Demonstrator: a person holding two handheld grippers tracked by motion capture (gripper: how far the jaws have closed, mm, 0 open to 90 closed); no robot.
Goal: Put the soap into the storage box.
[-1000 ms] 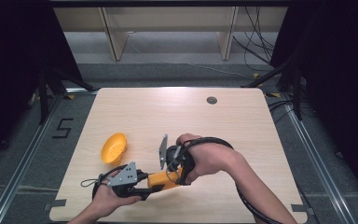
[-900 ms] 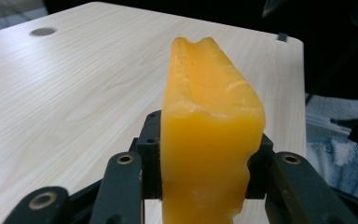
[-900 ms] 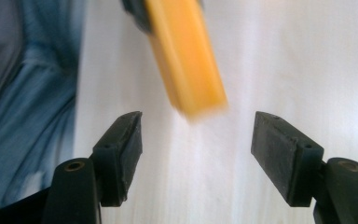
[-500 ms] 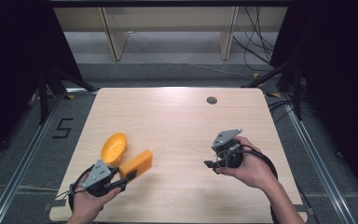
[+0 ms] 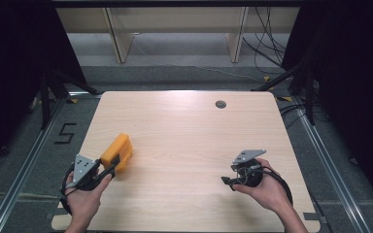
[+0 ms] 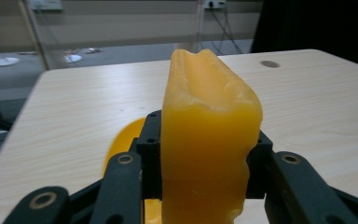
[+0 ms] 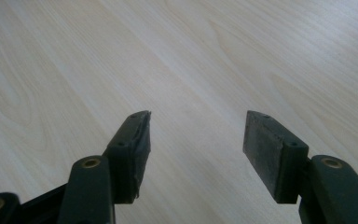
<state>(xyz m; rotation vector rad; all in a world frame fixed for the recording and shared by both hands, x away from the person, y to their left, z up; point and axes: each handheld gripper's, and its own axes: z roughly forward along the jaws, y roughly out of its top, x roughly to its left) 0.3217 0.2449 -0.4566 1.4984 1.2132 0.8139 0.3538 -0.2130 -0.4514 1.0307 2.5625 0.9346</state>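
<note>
Waxy, rounded orange block [image 6: 208, 140] pinched upright in the left gripper [image 5: 108, 165] over the pale wooden table [image 5: 184, 131], left edge. Right gripper [image 7: 196, 154] low, jaws spread, empty.

An orange block [image 5: 117, 150] with a waxy, uneven top stands clamped between the left gripper [image 5: 110, 163] jaws, held over the table's [image 5: 189, 136] left side (an orange rounded piece [image 6: 123, 144] peeks out just behind it).
</note>
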